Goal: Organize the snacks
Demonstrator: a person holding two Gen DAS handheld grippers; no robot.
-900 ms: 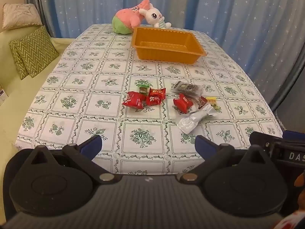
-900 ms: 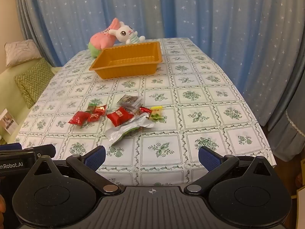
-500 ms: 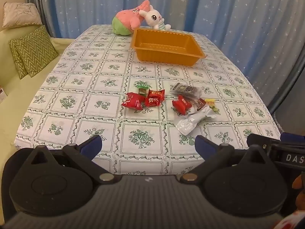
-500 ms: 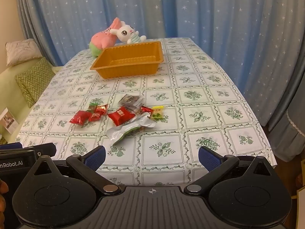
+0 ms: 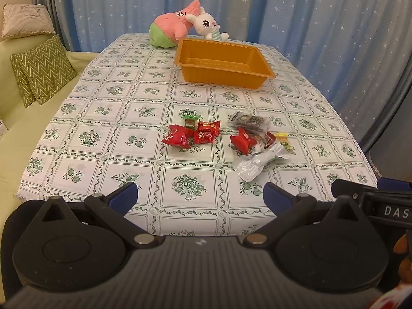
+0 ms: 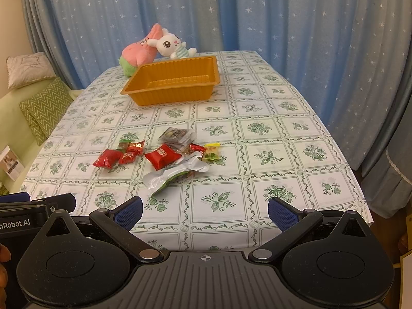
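While both tools hovered over the near edge of the table, nothing had yet been picked up. The left gripper (image 5: 200, 197) stood spread wide with nothing between its blue pads, and the right gripper (image 6: 204, 212) was just as wide and just as empty. The snacks lay mid-table on the white, green-flowered plastic tablecloth (image 5: 97, 139) in two loose clusters: three shiny red foil candy packets (image 5: 191, 134) to the left, and to the right a larger red packet (image 6: 162, 155) touching a crinkled silver foil pouch (image 6: 175, 175), a clear bag of dark pieces (image 6: 176, 136) and a small yellow-and-green sweet (image 6: 212, 150). The empty orange ribbed plastic tray (image 6: 173, 93) sat well beyond them, with a pink-and-green plush toy (image 5: 171, 29) and a white plush rabbit (image 5: 206, 25) at its far side.

The likeliest trouble, I judged, was in the right cluster: wrappers overlapped there, so a closing pinch could catch two at once or skid off the slick foil. The cloth itself might ruck up under the pads. The light tray might also slide if nudged during a drop.
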